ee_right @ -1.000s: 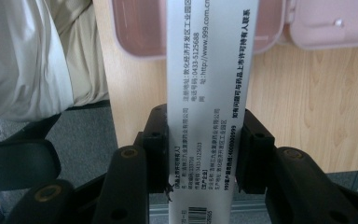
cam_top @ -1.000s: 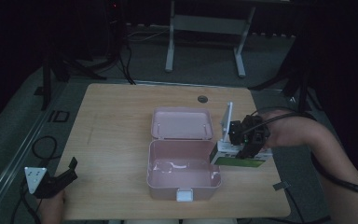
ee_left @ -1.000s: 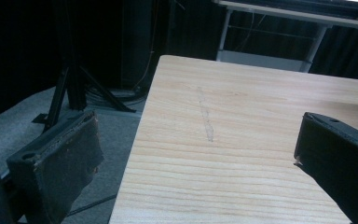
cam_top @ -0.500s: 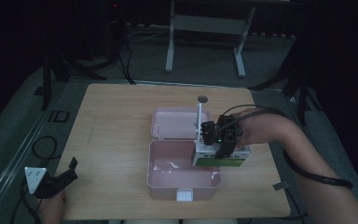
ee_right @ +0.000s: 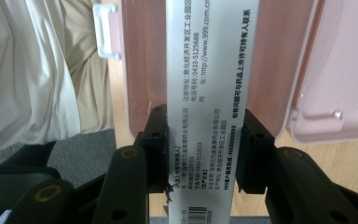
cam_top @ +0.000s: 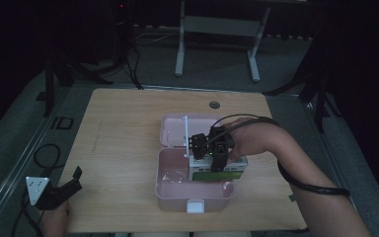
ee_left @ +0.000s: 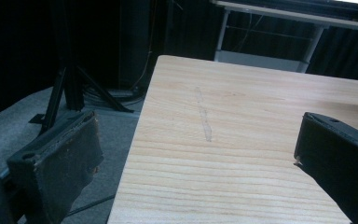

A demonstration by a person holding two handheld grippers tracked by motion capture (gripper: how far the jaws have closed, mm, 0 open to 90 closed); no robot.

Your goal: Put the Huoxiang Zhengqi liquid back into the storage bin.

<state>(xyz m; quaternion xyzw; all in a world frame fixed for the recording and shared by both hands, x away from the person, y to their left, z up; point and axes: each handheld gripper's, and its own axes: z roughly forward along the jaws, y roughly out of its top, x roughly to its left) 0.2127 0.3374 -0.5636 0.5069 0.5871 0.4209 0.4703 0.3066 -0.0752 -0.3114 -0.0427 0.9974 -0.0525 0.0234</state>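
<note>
- Right gripper (cam_top: 216, 159) grips a white-and-green cardboard medicine box (cam_top: 217, 170); in the right gripper view its black jaws press both long sides of the box (ee_right: 208, 100), printed white face toward the camera.
- Medicine box sits over the right part of the base of an open pale pink plastic hinged case (cam_top: 170, 190), roughly level with the case rim; cannot tell if it touches the case floor.
- Pink case stands near the middle of the light wooden table (cam_top: 118, 133), closer to the near edge; lid lies flat open behind the base, toward the far edge.
- White latch tab (cam_top: 195, 206) sits at the middle of the case's near wall.
- Something small, pale and hard to make out lies in the left part of the case base.
- Person's right hand (cam_top: 249, 140) holds the right gripper, forearm coming in from the near right corner.
- Left gripper (cam_top: 71, 180) is at the near left corner of the table, well apart from the case; jaws spread wide, holding nothing.
- Left gripper view: two black jaws far apart, bare wood between them, the left jaw hanging past the table's edge.
- Small round dark disc (cam_top: 214, 104) near the far edge of the table.
</note>
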